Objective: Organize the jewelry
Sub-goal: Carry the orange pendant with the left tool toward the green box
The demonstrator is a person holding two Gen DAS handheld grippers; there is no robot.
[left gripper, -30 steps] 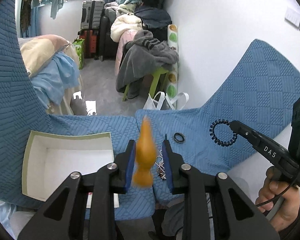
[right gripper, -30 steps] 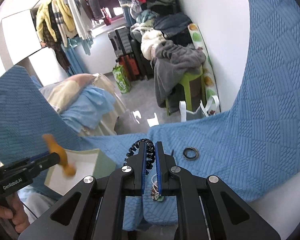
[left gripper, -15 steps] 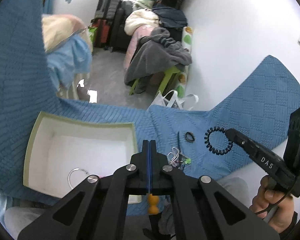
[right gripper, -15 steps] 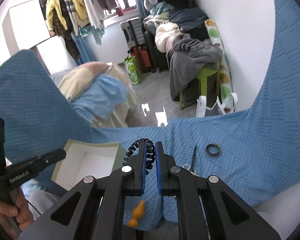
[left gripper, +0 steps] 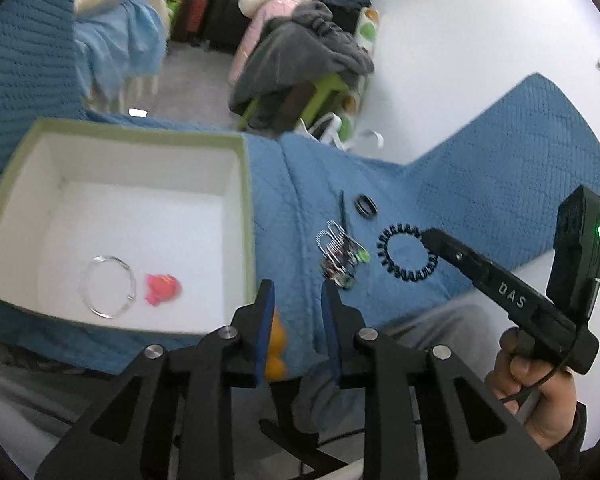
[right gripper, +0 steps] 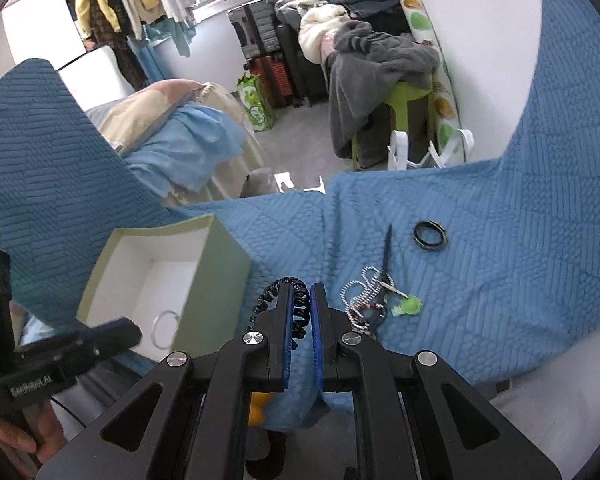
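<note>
From the left wrist, the left gripper (left gripper: 296, 292) hangs released beside the green box (left gripper: 246, 216), which holds a clear bangle (left gripper: 108, 286). From the right wrist, the right gripper (right gripper: 299, 304) is clenched on the black coil hair tie (right gripper: 268, 298) above the blue quilt (right gripper: 480, 280).

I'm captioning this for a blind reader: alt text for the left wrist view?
The open left tool hovers at the near edge of a box holding a bangle and a pink item. On the quilt, the right tool reaches a black coil.
</note>
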